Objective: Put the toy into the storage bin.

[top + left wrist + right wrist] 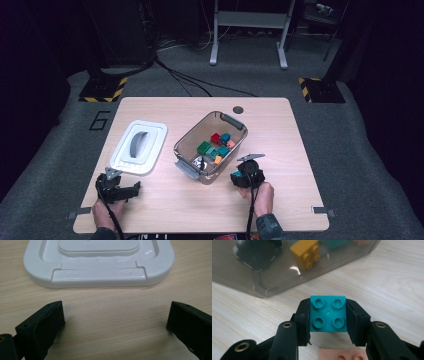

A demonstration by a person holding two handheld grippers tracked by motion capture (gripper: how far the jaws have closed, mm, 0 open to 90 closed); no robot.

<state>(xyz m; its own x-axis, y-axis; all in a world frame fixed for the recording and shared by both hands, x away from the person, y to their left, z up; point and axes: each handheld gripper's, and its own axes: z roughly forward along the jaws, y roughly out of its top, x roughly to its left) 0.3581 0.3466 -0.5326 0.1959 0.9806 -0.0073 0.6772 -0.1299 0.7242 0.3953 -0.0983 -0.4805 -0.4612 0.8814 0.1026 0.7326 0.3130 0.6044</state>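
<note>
The right claw (327, 315) squeezes the teal block (328, 313); lift it straight, then drop it in the bin (235, 122). The left claw (115, 322) is apart.

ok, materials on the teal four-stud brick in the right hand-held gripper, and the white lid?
Teal four-stud brick: looks like moulded hard plastic, semi-gloss, with crisp studs and soft highlights.
White rectangular lid: probably glossy rigid plastic, given its sharp reflections and rounded moulded edges.

Both grippers are black: the left gripper (118, 189) and the right gripper (247, 176) each carry a grey three-cornered plate and a trailing black cable. Brass-coloured rivets dot the jaws' linkages. One sleeve (270, 227), possibly dark camouflage.
</note>
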